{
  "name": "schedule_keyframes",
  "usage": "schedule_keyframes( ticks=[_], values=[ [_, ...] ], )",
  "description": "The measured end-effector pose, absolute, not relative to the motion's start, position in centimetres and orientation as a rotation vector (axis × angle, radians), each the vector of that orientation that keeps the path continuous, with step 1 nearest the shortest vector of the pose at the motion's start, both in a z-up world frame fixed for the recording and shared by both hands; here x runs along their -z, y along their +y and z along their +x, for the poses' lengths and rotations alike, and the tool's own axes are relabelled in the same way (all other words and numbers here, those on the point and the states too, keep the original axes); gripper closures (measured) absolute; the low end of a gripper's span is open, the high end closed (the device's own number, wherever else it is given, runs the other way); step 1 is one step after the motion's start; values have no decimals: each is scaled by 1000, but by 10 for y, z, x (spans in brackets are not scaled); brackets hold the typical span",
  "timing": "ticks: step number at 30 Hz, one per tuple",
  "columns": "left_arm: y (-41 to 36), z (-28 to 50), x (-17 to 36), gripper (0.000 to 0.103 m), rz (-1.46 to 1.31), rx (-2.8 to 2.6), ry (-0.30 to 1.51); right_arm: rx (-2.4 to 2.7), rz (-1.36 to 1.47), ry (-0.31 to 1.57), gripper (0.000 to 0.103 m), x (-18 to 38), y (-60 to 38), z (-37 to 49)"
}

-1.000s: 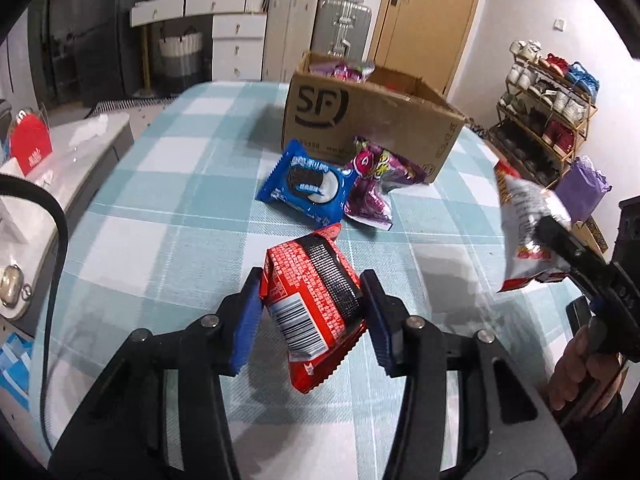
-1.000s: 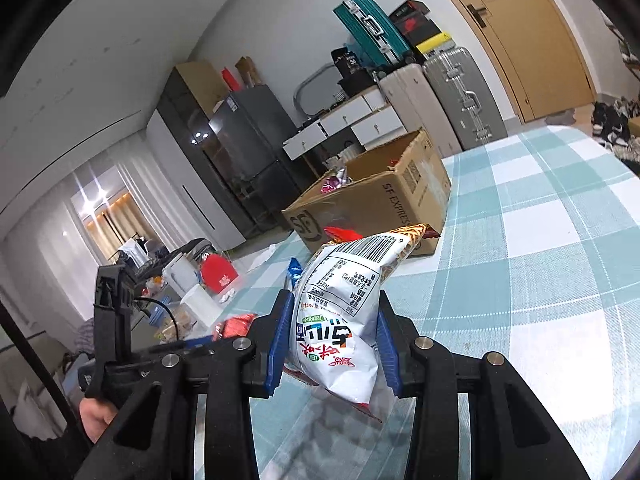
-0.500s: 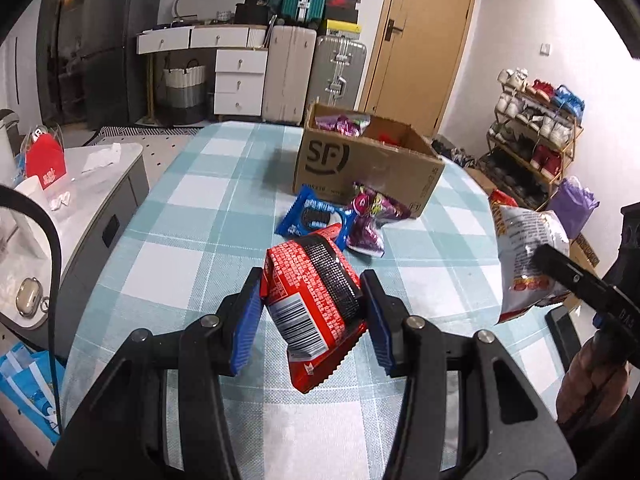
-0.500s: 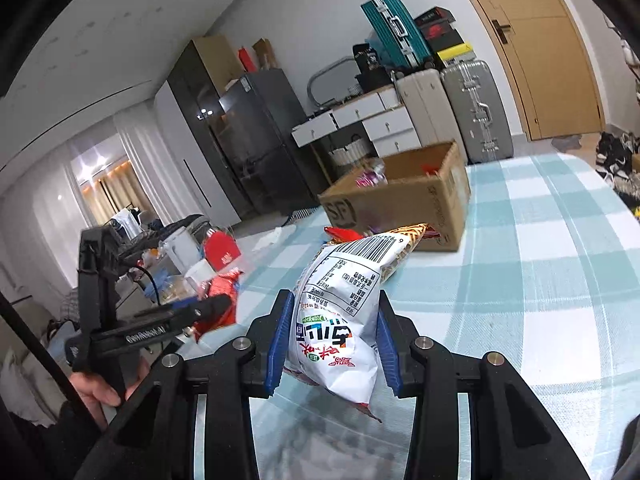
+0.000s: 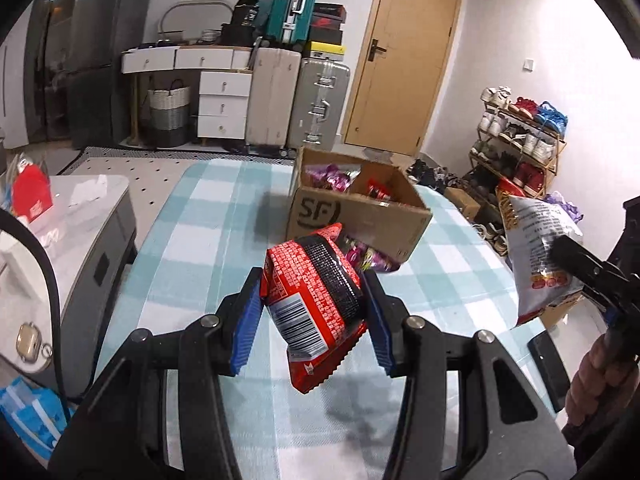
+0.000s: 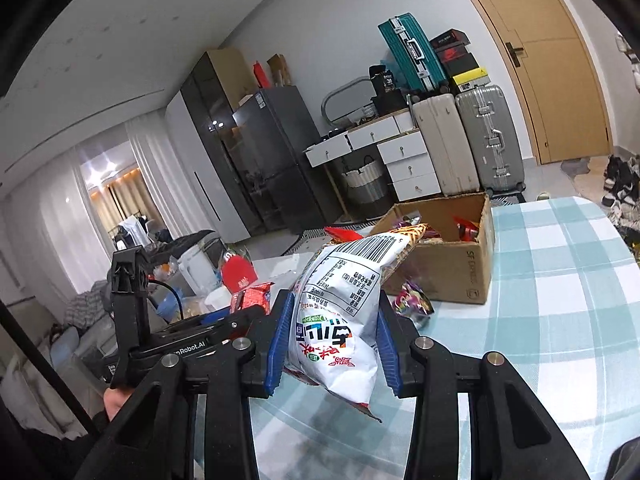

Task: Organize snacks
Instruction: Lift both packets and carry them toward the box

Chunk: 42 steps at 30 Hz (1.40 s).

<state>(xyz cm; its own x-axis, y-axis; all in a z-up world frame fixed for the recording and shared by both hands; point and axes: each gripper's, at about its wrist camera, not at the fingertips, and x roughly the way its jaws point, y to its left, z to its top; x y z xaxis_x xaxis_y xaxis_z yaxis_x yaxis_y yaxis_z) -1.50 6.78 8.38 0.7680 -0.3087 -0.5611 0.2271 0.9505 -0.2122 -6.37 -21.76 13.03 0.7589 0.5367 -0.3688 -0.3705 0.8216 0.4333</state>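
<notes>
Left gripper [image 5: 312, 312]: I hold a red-and-black crinkly snack packet [image 5: 316, 300], clamped, lifted off the checked tablecloth [image 5: 200, 240].
Right gripper [image 6: 332, 344]: pinching a white foil crisp bag [image 6: 340, 312], also airborne.
Box: open brown cardboard carton [image 5: 360, 216] ahead, several snacks inside.
Remaining: both packets undelivered; purple wrappers [image 5: 368, 258] lie beside the carton.

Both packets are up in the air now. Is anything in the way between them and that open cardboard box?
Nothing visible. The red packet in the left gripper and the white bag in the right gripper hang above the checked table. The cardboard box is open on top; loose purple packets lie low beside it.
</notes>
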Motion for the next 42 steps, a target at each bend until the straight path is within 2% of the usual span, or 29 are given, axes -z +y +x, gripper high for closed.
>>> schedule_keyframes(
  ticks=[6,18,28,34,42],
  values=[
    [59,12,-113,58,-120,346,636,-521,397,485,64,-153,-230,-42],
    [19,83,-182,58,-96,406,630,-543,284,416,64,-219,-241,9],
    [-16,141,-222,58,-73,431,640,-547,256,427,64,-250,-244,65],
    [-33,185,-221,58,-57,431,675,-518,254,472,64,-248,-246,111],
    [-59,247,-190,58,-37,460,757,-463,199,550,63,-223,-245,168]
  ],
)
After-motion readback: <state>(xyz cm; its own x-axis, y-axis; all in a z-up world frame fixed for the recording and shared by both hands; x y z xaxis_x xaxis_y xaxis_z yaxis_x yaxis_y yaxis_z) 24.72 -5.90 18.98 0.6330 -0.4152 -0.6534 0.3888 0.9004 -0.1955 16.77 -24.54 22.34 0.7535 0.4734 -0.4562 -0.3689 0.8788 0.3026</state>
